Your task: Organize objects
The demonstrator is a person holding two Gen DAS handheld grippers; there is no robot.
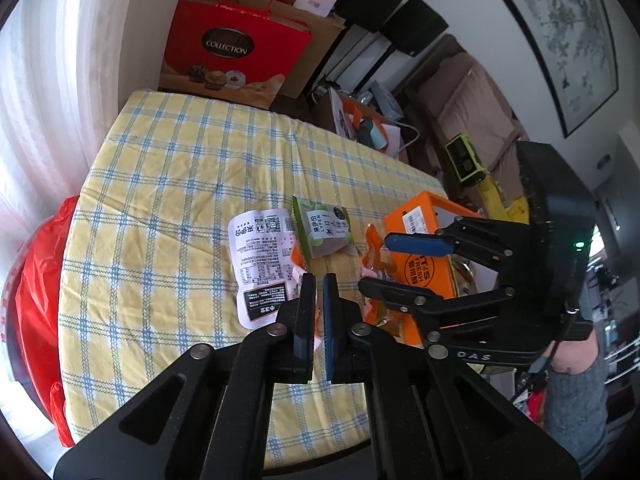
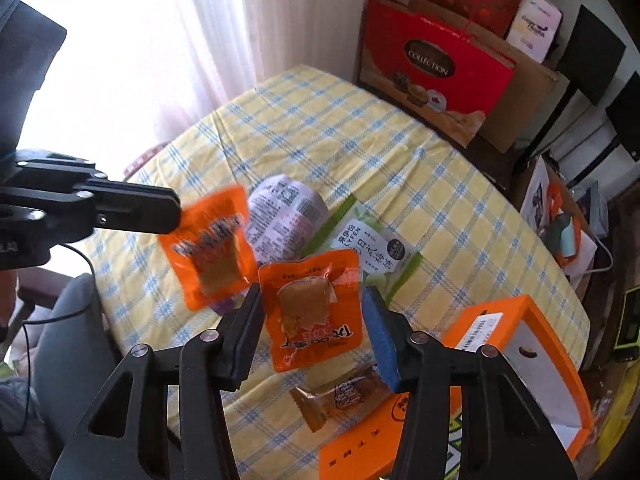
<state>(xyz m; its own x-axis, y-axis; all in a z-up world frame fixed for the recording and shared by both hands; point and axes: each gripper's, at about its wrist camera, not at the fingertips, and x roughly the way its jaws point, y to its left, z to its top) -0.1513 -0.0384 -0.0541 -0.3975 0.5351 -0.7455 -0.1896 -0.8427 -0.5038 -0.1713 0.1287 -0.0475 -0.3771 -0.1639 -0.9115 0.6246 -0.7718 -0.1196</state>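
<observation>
My right gripper [image 2: 312,332] clamps an orange packet [image 2: 314,308] above the checked cloth [image 2: 400,152]; my left gripper [image 2: 176,212] pinches a second packet [image 2: 212,248] by its edge. Beyond lie a white pouch [image 2: 280,216], a green pouch [image 2: 376,252] and, at right, an orange box [image 2: 520,344]

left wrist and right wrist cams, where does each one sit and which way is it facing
Left wrist: sits on the left hand-held gripper, looking down over its shut fingers at the checked tablecloth, white packet and green packet; the right hand-held gripper and a grey sleeve show.
Right wrist: sits on the right hand-held gripper, looking steeply down at an orange packet between its fingers; the left hand-held gripper pinches a second orange packet.
Shared: tablecloth, orange box, red gift box.
</observation>
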